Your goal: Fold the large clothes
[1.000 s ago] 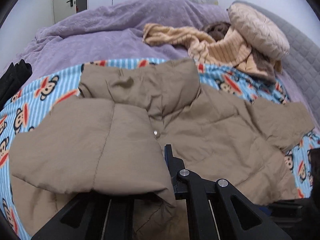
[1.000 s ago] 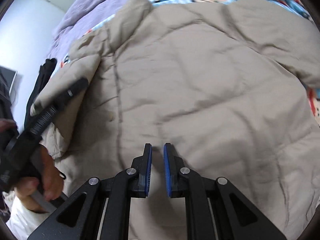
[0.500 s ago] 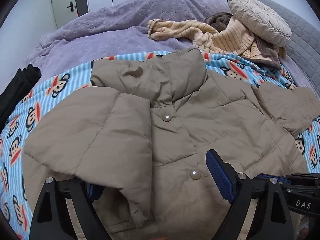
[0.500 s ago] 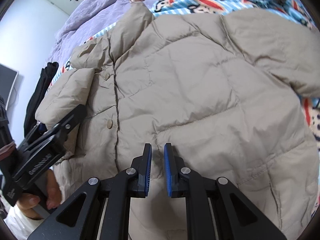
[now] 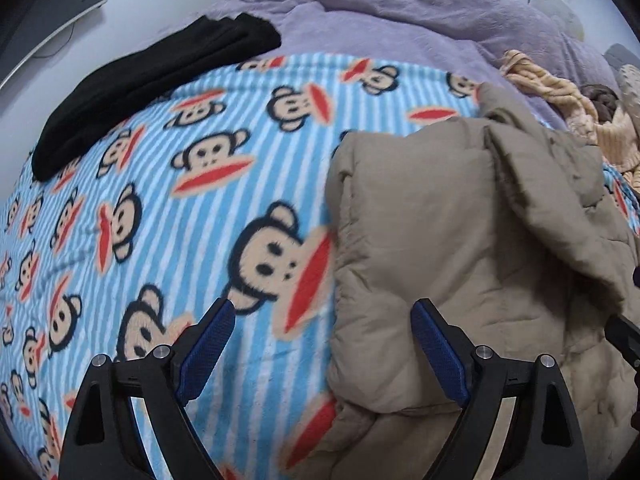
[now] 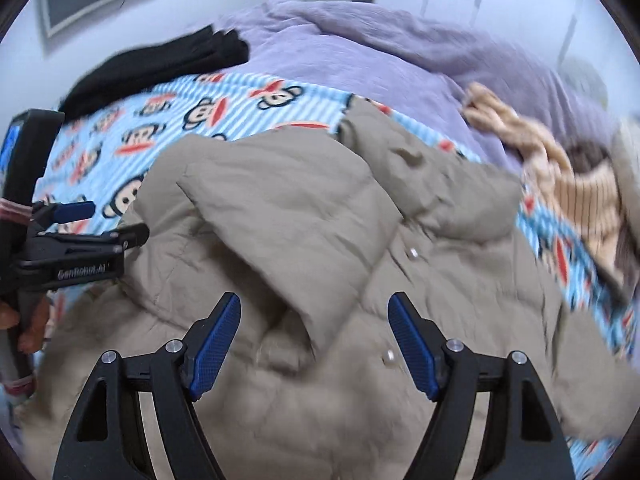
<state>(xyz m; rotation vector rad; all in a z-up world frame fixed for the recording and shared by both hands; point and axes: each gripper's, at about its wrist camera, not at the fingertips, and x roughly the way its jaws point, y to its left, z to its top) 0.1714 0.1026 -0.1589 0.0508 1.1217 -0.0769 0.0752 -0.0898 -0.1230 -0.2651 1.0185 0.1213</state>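
My left gripper was spread wide, grasping nothing. Its left finger hung over the monkey blanket, its right finger over the left edge of the jacket. In the right wrist view that same gripper showed left of the jacket, my hand around its handle.

Up and to the left of the jacket, a black garment lay at the far edge of the blanket, touching the purple cover.

The tan jacket lay on the blanket, front side up, its left sleeve folded across the chest and ending just beside the snaps.

My right gripper was released too, both fingers apart above the sleeve's cuff end and the jacket's front.

Right of the jacket, a beige knit lay bunched, partly on the purple cover; that part was blurred.
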